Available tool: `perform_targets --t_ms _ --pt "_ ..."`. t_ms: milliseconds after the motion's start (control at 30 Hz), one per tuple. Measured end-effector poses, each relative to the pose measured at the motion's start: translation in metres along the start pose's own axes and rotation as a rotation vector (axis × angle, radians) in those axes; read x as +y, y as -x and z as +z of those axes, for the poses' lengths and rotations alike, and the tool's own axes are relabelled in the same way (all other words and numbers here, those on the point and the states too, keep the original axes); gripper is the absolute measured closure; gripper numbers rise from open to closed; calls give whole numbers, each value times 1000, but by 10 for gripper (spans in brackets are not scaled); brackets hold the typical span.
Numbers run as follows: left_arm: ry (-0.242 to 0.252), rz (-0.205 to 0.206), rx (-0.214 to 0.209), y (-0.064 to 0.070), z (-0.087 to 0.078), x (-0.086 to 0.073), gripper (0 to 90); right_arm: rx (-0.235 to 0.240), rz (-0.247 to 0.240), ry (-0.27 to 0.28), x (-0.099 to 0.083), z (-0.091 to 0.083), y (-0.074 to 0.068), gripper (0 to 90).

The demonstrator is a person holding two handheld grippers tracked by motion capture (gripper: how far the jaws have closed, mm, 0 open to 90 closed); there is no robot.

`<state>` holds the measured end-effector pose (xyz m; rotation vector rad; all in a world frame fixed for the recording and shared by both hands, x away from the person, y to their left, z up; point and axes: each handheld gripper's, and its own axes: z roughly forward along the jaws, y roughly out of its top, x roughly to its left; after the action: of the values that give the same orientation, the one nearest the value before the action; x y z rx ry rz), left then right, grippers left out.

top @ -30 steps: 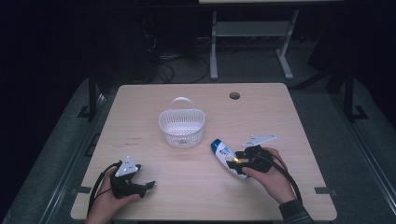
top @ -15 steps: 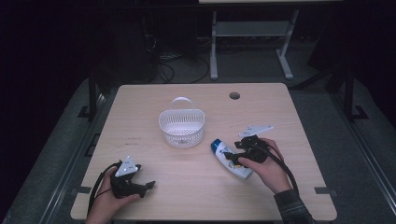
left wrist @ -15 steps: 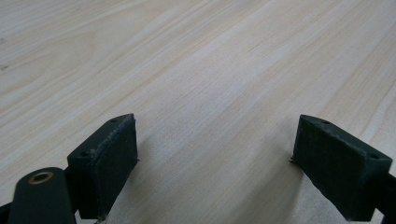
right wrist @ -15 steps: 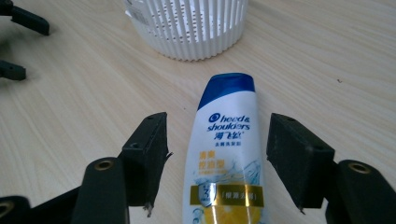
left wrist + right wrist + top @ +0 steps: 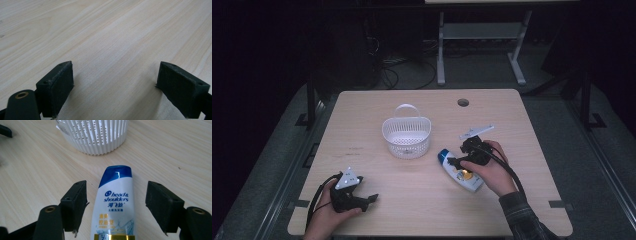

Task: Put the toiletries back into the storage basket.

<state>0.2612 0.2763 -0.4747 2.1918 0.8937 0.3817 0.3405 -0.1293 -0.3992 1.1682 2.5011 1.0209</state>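
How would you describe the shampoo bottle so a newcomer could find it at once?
Start at the wooden table and find the white basket near its middle. Just to its right lies the shampoo bottle, flat between the right gripper's open fingers. Its blue cap sets it apart.

My right gripper (image 5: 116, 206) straddles the shampoo bottle (image 5: 115, 207) with a gap on either side of it, so neither pad touches the plastic. At twelve o'clock from the bottle's blue cap stands the white basket (image 5: 406, 136), near but not touching, with a strip of bare table (image 5: 512, 115) between them; that wall blocks any straight push forward. Around my left gripper (image 5: 354, 197), I see only bare wood between the spread jaws and beyond. From there toward one o'clock the tabletop lies open up to the basket. The cable hole (image 5: 463, 102) sits well apart at the far edge.
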Motion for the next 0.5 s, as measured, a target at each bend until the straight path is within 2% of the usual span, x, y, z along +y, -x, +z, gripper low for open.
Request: perform_targets --t_ms 267,500 --pt "0 0 -1 0 0 0 132 -14 -22 -66 10 21 1 310" --pt "1 1 -3 0 0 0 132 -16 -22 -117 12 36 1 304"
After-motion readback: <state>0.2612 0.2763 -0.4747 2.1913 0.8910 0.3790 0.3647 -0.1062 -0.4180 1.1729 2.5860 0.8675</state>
